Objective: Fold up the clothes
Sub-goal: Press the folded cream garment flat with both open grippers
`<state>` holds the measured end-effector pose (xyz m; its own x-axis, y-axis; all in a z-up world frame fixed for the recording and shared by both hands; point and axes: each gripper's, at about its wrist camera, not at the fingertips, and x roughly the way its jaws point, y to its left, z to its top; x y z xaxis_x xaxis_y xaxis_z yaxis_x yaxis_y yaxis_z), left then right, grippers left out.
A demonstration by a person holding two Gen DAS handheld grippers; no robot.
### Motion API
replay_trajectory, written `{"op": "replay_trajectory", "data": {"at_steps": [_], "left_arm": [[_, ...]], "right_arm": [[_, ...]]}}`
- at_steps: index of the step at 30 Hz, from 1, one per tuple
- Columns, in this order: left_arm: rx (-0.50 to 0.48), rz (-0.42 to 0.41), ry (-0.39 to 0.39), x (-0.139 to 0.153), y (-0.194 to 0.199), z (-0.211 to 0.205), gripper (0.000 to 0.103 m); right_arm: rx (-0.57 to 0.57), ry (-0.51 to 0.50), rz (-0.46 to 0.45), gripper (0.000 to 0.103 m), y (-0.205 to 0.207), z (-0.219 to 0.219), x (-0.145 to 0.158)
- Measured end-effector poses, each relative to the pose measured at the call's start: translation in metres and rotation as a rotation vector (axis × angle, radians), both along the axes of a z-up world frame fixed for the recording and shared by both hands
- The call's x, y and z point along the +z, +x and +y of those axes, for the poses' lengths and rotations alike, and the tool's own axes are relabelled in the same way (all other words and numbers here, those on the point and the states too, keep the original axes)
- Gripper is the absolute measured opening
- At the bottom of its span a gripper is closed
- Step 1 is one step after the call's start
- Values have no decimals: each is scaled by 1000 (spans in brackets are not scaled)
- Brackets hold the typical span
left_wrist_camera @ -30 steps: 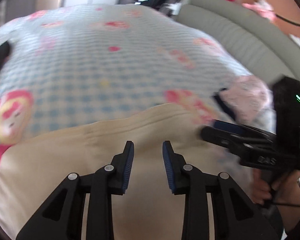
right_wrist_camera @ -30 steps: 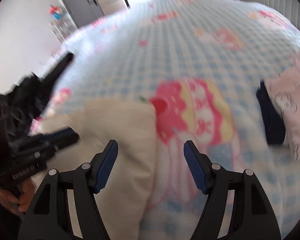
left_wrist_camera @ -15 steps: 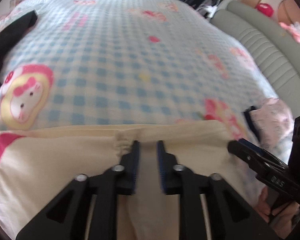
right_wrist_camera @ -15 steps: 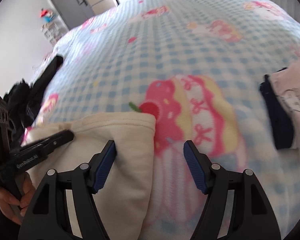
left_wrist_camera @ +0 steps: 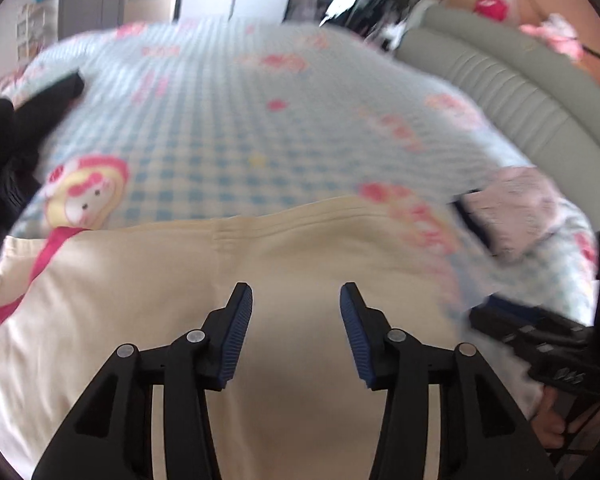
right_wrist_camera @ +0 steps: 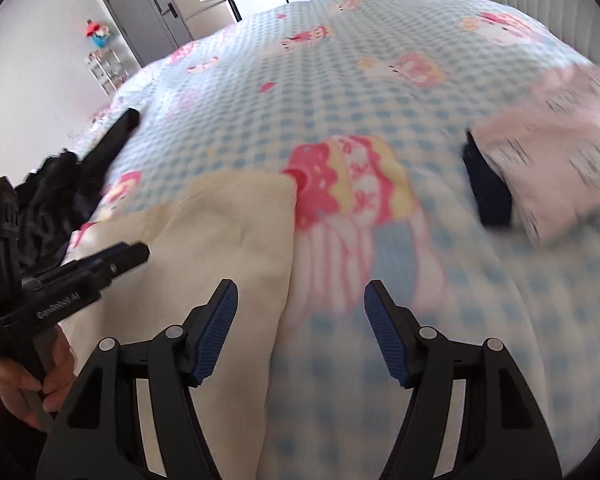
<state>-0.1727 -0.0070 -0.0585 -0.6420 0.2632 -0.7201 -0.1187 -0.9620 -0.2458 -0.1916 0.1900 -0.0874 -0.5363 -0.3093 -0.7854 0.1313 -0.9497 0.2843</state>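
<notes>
Cream garment [left_wrist_camera: 308, 280] lies flat on checked blanket [left_wrist_camera: 220, 128], looks part-folded with straight far edge. Left gripper [left_wrist_camera: 296, 332] over its middle, jaws opening, nothing between. Right gripper [right_wrist_camera: 300, 320] beyond garment's right edge, jaws spread, empty. Pink folded piece [right_wrist_camera: 560, 168] over dark one, well right of garment: judged done. Black clothes [right_wrist_camera: 60, 192] left of garment: unfolded.
</notes>
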Motion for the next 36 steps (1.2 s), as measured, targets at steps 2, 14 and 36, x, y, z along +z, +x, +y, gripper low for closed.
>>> {"op": "replay_trajectory", "data": {"at_steps": [2, 14, 36], "left_arm": [[-21, 22, 22, 10, 23, 6, 48], [-16, -128, -34, -56, 108, -2, 47], [41, -123, 30, -53, 133, -16, 42]], "right_arm": [[16, -20, 0, 67, 20, -3, 2], [82, 4, -45, 69, 113, -21, -38], [0, 11, 23, 70, 137, -14, -30]]}}
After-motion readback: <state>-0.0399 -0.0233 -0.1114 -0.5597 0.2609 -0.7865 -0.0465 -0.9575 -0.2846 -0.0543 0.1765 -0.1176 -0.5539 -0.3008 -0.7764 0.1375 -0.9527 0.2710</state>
